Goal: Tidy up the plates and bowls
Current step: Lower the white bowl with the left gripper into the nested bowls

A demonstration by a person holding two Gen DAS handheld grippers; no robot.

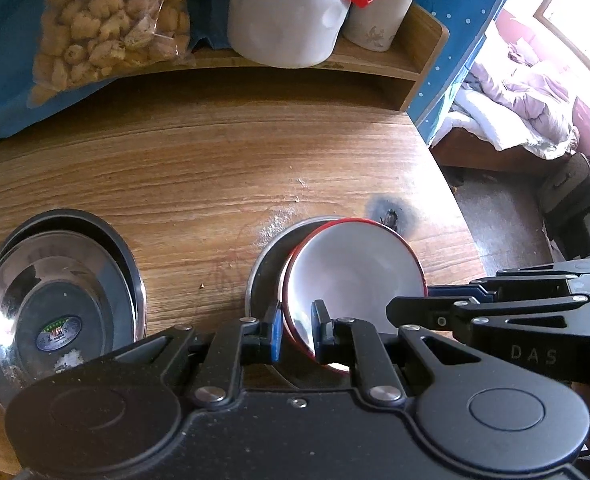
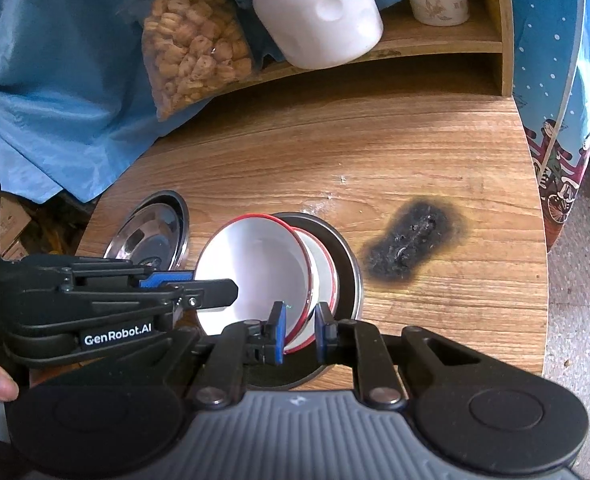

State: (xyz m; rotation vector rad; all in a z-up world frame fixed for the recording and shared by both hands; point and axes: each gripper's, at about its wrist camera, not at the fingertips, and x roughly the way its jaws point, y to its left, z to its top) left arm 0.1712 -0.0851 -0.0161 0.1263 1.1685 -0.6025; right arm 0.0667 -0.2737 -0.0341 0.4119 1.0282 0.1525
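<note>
Two white red-rimmed bowls overlap above a dark metal plate (image 2: 347, 256) on the wooden table. My left gripper (image 1: 297, 330) is shut on the rim of the upper bowl (image 1: 355, 268), which is tilted up; it shows in the right wrist view (image 2: 255, 276) too. My right gripper (image 2: 299, 334) has its pads on either side of the rim of the lower bowl (image 2: 323, 272), shut on it. The right gripper also shows in the left wrist view (image 1: 411, 306), and the left in the right wrist view (image 2: 223, 292). Stacked steel plates (image 1: 55, 296) lie at the left.
A wooden shelf (image 1: 375, 64) at the back holds a white jug (image 1: 287, 16), a white canister (image 1: 379, 12) and a bag of snacks (image 1: 111, 20). A burn mark (image 2: 411, 240) is right of the bowls. The table edge (image 1: 455, 208) drops off at the right. Blue cloth (image 2: 55, 92) hangs at the left.
</note>
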